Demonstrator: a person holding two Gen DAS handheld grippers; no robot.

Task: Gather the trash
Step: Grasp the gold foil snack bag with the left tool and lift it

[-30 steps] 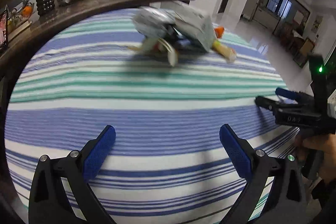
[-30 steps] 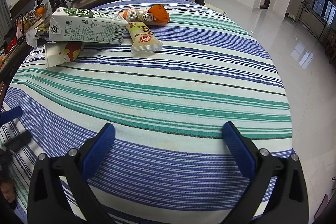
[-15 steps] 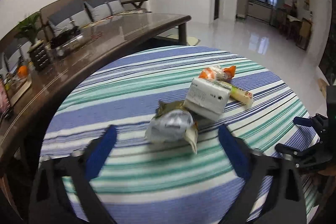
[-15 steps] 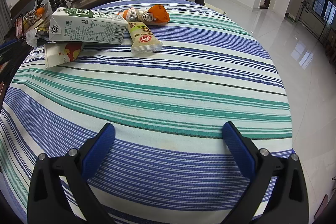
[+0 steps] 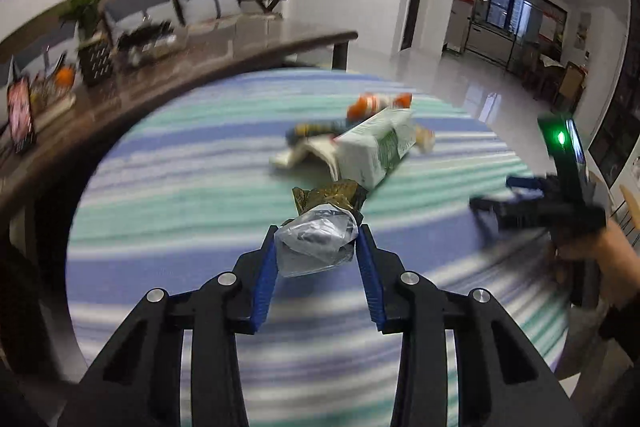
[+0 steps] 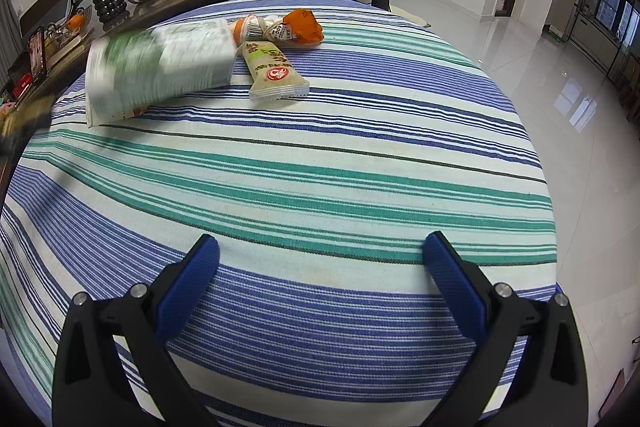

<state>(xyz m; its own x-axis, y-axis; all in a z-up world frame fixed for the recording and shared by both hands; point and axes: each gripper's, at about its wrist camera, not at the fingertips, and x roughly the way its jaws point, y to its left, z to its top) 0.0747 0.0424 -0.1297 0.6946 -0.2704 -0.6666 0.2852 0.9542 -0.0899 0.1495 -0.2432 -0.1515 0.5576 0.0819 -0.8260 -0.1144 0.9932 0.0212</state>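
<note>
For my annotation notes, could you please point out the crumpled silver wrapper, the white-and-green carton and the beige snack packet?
Crumpled silver wrapper (image 5: pixel 316 241): left wrist view, its middle.
White-and-green carton (image 5: pixel 374 151): left wrist view, side panel.
Beige snack packet (image 6: pixel 272 71): right wrist view, its middle.

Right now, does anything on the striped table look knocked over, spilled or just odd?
The milk carton lies on its side, smeared with motion blur as if just nudged. No spill shows. The left tool is clamped on a crumpled silver wrapper.

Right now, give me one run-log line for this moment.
left claw: shut on crumpled silver foil wrapper | right claw: open, empty | white-green milk carton: on striped tablecloth
</note>
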